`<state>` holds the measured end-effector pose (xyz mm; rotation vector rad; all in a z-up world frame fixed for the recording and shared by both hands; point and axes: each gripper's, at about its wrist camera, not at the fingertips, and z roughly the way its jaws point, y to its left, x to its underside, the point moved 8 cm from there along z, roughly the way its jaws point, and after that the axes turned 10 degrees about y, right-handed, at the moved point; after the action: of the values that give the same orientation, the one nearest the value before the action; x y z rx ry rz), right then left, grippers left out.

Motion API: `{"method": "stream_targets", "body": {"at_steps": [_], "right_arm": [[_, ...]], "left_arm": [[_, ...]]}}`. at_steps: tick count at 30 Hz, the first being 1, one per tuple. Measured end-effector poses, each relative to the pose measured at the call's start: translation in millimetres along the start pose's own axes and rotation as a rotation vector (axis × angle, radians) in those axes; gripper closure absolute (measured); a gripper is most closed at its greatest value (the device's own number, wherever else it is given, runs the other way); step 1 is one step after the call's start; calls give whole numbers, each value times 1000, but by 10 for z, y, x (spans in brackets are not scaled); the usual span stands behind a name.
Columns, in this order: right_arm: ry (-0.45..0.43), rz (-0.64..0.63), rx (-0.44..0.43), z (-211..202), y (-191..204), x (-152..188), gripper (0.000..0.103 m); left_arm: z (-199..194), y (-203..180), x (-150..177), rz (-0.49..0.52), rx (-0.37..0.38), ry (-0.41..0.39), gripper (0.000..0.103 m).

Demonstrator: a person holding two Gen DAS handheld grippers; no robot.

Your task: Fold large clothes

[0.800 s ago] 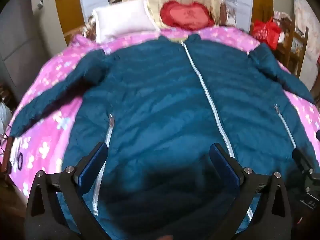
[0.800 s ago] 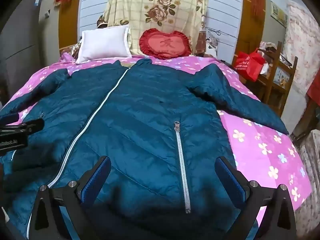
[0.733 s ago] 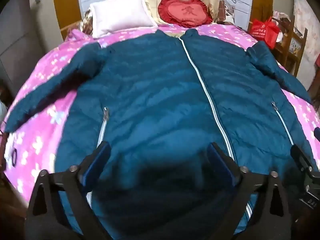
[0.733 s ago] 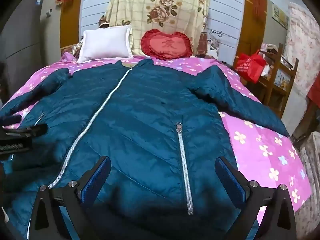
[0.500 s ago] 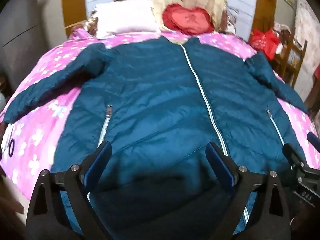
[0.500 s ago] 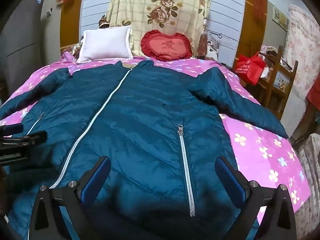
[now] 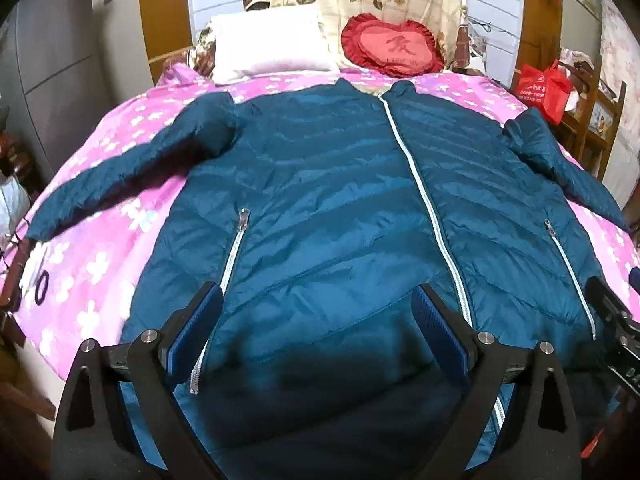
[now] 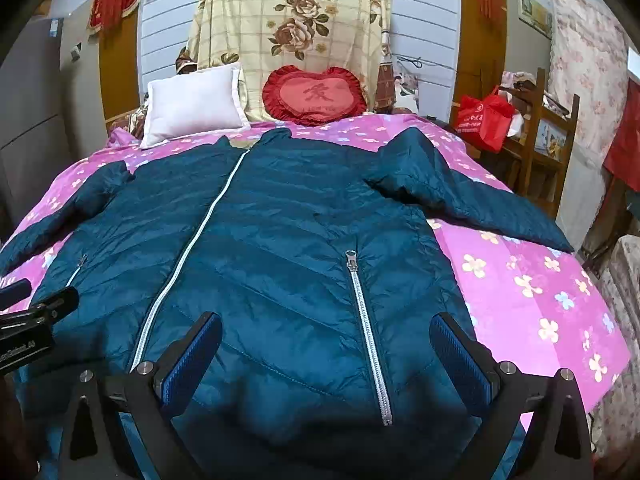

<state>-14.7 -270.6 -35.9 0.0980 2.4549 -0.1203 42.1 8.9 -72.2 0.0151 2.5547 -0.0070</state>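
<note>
Both your left gripper (image 7: 316, 332) and right gripper (image 8: 326, 356) gape empty; the slippery puffer jacket (image 7: 340, 200) may slide off the bed's (image 8: 540, 280) foot edge.

Pink flowered bed (image 7: 100, 264) bears teal jacket (image 7: 328, 208), two pillows (image 7: 272, 46)

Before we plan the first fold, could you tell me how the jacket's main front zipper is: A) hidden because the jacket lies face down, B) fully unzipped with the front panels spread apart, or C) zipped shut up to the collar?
C: the jacket lies face up, and its front zipper runs as one closed white line up to the collar.
</note>
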Motion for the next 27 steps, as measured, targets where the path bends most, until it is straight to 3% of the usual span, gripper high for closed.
{"method": "stream_targets", "body": {"at_steps": [5,27], "right_arm": [[-25,9,5,-83,-37,-9,0],[64,52,52,160,-190,69,0]], "left_arm": [[28,-10,21,-1,13,17,7],[85,-4,26,-6,15,47,7]]}}
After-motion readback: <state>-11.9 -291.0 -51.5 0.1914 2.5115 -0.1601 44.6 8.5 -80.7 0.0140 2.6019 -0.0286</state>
